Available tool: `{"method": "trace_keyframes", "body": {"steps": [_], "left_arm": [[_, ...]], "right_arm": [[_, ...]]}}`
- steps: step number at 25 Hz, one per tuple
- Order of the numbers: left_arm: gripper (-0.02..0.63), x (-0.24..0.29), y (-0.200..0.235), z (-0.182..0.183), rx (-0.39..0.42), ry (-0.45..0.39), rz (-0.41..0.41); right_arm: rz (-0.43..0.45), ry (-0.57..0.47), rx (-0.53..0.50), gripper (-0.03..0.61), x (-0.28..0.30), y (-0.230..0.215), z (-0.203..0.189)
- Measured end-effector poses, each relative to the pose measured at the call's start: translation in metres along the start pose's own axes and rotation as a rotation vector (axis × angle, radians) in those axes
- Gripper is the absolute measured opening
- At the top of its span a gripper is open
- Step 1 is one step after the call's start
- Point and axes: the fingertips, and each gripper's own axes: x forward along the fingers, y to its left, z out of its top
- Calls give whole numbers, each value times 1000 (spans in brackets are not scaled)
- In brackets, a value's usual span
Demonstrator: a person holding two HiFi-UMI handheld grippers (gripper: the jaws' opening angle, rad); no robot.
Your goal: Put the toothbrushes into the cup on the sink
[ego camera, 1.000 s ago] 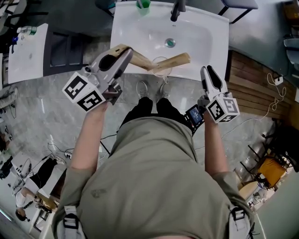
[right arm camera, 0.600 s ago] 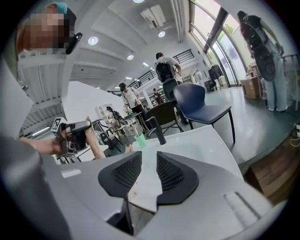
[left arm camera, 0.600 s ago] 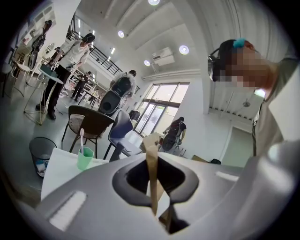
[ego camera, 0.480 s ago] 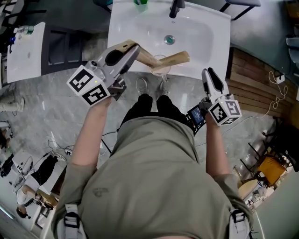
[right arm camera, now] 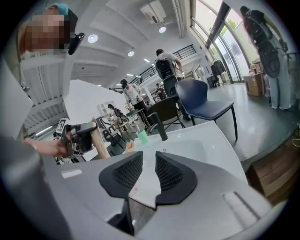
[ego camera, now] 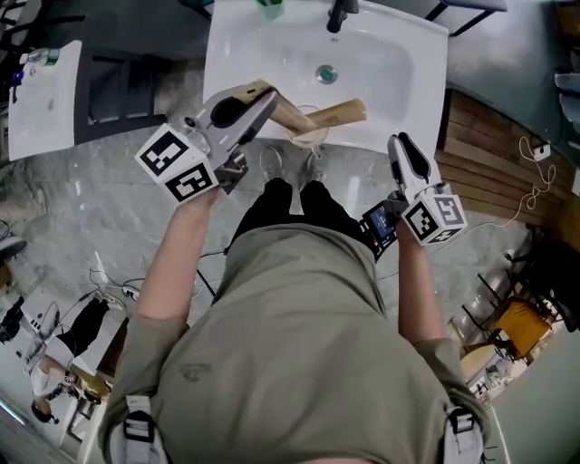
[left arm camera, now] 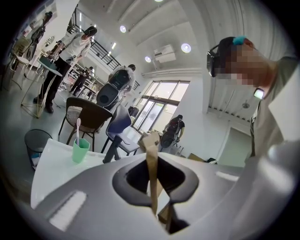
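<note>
At the front rim of the white sink (ego camera: pixel 399 54), the left gripper (ego camera: pixel 264 100) has edged up and to the right since a second ago, carrying its tan toothbrush (ego camera: pixel 286 111) closer to the clear glass cup (ego camera: pixel 313 138) that stands on the near edge of the basin. The right gripper (ego camera: pixel 407 152) has hardly shifted; it hangs just off the sink's right front corner, its jaws a little apart with nothing between them. The left gripper's jaws are clamped on the toothbrush, which its own view shows as a flat, thin, cardboard-coloured strip rising between them with a broader, boxy end on top. In the head view the held toothbrush slants across the rim, its lower end just beside the cup's mouth; whether it touches the glass cannot be made out. A second tan toothbrush (ego camera: pixel 337 113) already leans in the cup, tilted out to the right over the basin. At the far edge of the sink stand a green cup (ego camera: pixel 270 7) with a pale toothbrush in it and, near it, the dark faucet (ego camera: pixel 340 16).
</note>
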Motion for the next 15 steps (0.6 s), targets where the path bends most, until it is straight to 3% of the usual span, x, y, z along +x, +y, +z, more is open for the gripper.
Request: {"method": "trace_keyframes", "body": {"steps": [15], "left_arm": [[14,16,2,-31,12,49,-39]], "right_arm": [[-22,48,8,83,-2,-5,-12]]}}
